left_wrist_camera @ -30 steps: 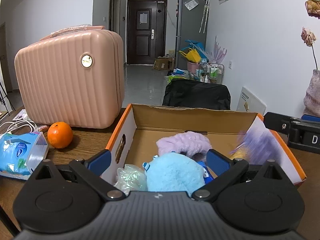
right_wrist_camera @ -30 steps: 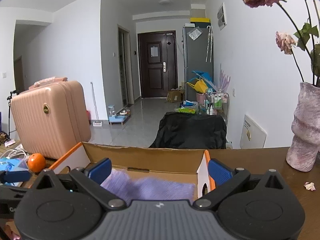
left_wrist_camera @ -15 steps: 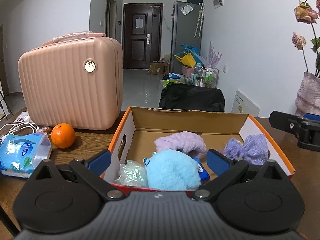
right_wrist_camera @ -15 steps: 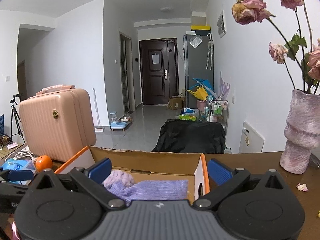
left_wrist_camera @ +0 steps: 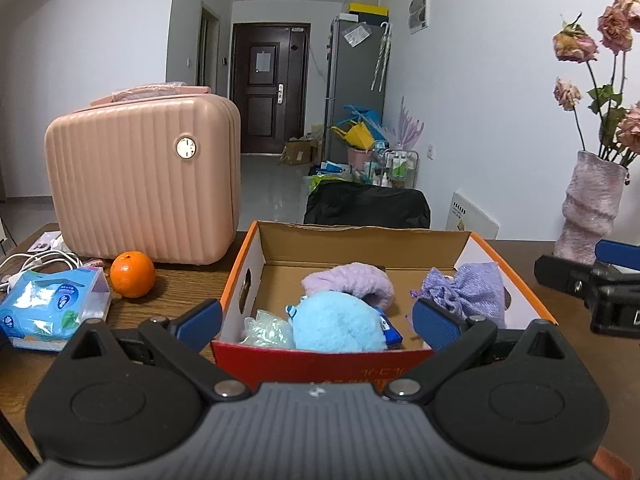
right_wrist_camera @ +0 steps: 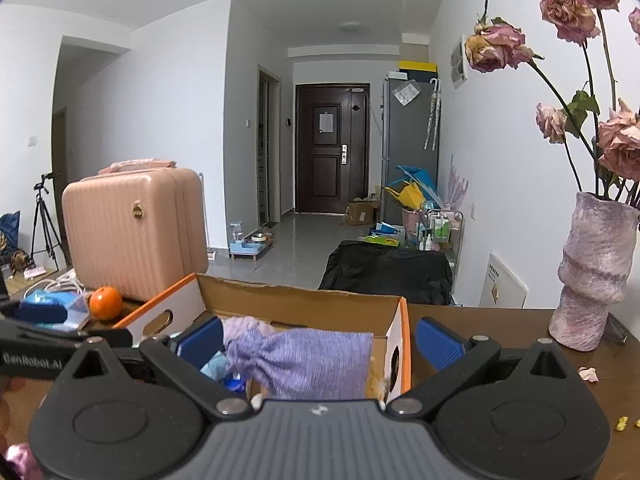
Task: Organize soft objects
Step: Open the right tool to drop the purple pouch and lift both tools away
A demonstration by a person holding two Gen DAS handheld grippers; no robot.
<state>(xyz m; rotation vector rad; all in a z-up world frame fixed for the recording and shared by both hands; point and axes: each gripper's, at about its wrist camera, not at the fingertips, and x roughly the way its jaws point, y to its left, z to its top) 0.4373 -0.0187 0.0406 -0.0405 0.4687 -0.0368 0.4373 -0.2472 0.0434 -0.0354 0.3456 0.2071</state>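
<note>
Left wrist view. Left tool: blue pads spread wide, nothing between them, held at the near edge of the box. Box: open cardboard carton, orange rim, red near wall, standing on the brown worktop. Contents: blue plush at the near middle; lilac plush behind it, touching; clear bag in the near left corner; purple pouch against the right wall, its gathered end pointing left. Left of the box on the worktop: orange, tissue pack, white cable, pink case upright at the back. Right: vase with dried roses; right tool seen from the side, its black body beside the box's right wall.

Right wrist view. Right tool: pads apart, gripping nothing, one pad over the box interior, the other outside the right wall of the box. Purple pouch lies inside, just below and between the pads, free of both. Blue plush partly hidden behind the left pad. Orange and pink case at far left; vase at right; petal scraps on the worktop near it.
</note>
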